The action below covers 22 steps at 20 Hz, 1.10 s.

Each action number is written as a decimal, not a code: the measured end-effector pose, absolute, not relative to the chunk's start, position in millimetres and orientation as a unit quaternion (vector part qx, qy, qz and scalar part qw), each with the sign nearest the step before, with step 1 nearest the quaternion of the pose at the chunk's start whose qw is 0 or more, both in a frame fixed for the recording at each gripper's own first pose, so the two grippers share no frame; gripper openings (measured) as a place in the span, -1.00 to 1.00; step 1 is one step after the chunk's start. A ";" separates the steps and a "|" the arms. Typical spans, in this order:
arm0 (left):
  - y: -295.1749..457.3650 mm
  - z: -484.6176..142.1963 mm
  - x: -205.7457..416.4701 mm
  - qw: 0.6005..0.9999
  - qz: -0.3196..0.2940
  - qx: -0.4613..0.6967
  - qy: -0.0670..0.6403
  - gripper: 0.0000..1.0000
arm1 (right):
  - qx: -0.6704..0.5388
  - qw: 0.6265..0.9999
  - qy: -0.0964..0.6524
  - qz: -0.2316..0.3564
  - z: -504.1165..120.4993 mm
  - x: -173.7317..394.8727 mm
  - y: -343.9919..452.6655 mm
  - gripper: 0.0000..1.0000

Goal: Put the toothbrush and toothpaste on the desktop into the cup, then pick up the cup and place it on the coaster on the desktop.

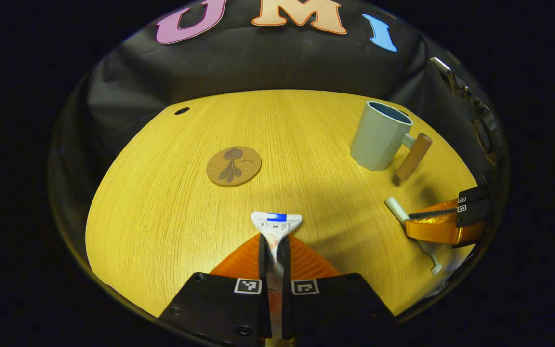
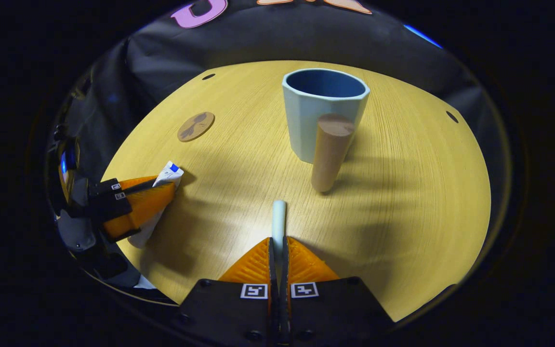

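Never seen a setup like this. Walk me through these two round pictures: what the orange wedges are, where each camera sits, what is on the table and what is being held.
The orange wedges are fingers of two handheld grippers; a person holds one in each hand. Each gripper carries a camera looking along its own fingers.

In the left gripper view, the left gripper is shut on the toothpaste. In the right gripper view, the right gripper is shut on the toothbrush. Each view also shows the other gripper off to one side.

On the wooden table stand a pale cup, empty, with a brown handle, and a round cork coaster lying apart from it.
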<state>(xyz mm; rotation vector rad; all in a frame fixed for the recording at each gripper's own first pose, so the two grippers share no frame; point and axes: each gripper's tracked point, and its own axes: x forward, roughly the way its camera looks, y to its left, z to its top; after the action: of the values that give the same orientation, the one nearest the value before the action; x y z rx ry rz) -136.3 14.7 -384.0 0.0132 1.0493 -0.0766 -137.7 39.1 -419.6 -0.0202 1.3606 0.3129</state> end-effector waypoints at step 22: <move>15.7 -340.6 -117.8 0.892 -0.022 -0.017 0.452 -0.99 | 0.033 0.824 0.543 0.155 -374.3 -114.1 51.7 -0.94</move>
<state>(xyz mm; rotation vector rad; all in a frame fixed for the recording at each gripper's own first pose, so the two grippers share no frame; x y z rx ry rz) -117.8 15.7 -340.6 -0.0352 0.9384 -0.0459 -114.1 51.7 -374.3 0.0712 1.1548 0.3304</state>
